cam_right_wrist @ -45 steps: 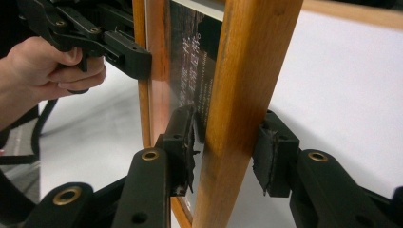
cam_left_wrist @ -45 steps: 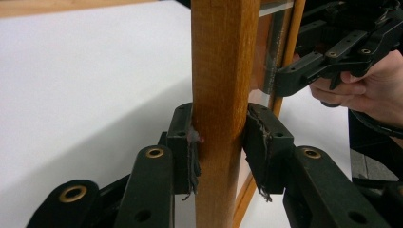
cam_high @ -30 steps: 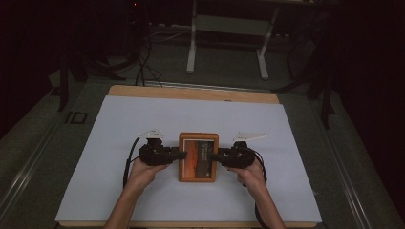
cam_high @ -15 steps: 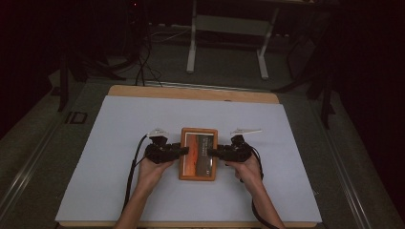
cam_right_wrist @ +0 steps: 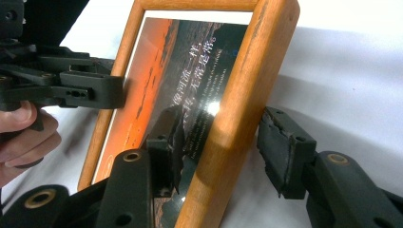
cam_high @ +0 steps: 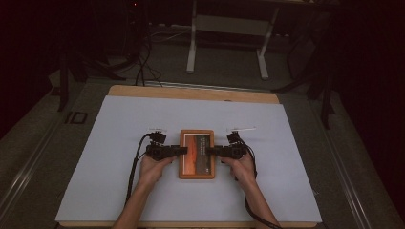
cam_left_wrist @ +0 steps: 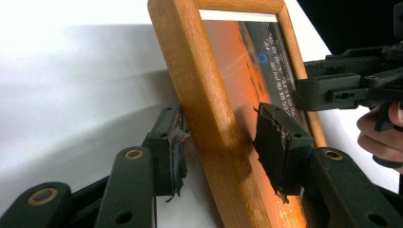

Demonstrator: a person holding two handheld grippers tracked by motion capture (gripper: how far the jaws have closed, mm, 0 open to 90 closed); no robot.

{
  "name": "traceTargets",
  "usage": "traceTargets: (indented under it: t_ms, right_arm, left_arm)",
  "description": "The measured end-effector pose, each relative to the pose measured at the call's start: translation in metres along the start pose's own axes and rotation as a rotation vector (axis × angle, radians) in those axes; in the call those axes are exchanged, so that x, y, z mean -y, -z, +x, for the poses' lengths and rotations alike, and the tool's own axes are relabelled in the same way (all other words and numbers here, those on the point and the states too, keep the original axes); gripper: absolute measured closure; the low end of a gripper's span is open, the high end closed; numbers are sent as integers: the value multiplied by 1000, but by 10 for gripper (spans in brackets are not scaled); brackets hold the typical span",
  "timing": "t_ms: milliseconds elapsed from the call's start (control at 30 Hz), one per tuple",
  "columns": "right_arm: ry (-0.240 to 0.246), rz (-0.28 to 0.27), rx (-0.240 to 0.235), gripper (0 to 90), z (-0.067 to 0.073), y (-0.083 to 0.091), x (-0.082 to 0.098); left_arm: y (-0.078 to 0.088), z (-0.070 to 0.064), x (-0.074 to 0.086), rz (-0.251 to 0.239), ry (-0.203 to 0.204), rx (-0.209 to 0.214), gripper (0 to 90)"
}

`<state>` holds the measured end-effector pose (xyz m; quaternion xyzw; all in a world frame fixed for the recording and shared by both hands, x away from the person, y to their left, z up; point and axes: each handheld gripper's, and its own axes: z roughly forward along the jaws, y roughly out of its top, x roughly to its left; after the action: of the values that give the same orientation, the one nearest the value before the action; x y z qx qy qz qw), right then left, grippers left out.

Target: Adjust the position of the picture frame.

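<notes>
High view: wooden picture frame flat mid white surface, betw. both hand-held grippers.
Orange sunset print w/ white script, too small to read; frame's near end cut off in the gripper views. Left hand-held gripper & right hand-held gripper: jaws just been opening, apart, straddling the side rails, pads not pressing.

The picture frame lies on the table, between both grippers.

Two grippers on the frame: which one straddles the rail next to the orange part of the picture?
The left gripper. Its jaws, which have just been opening, straddle the wooden frame rail beside the orange area; the right gripper, also opening, straddles the rail beside the dark, text-covered part.
</notes>
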<state>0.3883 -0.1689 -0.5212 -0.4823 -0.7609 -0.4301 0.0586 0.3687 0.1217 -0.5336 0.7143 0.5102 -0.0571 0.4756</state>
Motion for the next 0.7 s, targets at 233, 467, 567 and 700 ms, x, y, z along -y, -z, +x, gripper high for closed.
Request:
traceTargets:
  t_ms: [233, 467, 567, 700]
  right_arm:
    - [1, 3, 2, 517, 0, 1, 1]
    - [2, 1, -4, 519, -1, 2, 3]
    - [-2, 2, -1, 520, 0, 2, 4]
    - [-4, 8, 6, 519, 2, 3, 6]
  left_arm:
    - [-1, 2, -2, 9, -29, 11, 531]
    - [-1, 3, -2, -2, -46, 19, 524]
    - [-2, 4, -2, -5, -49, 23, 522]
    - [-3, 4, -2, -7, -50, 34, 524]
